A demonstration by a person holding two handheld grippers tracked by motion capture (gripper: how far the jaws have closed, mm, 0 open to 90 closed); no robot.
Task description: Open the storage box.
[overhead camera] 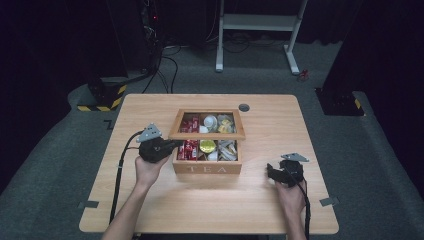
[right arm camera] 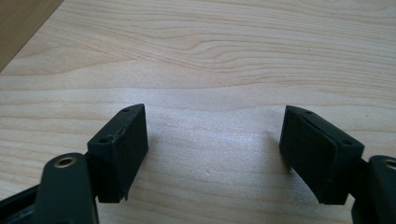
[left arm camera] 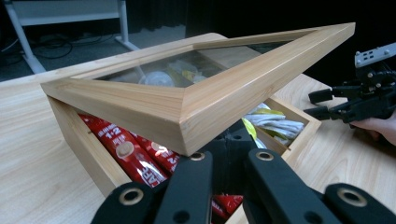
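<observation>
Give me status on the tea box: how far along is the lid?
Done: the glass-paned lid is off the front edge of the tea box, tilted up partway, with sachets visible beneath. In hand: the left gripper is at the lid's left front corner, jaws together under it. The right gripper rests open over the table, holding nothing. Left: probably swinging the lid fully back.
</observation>
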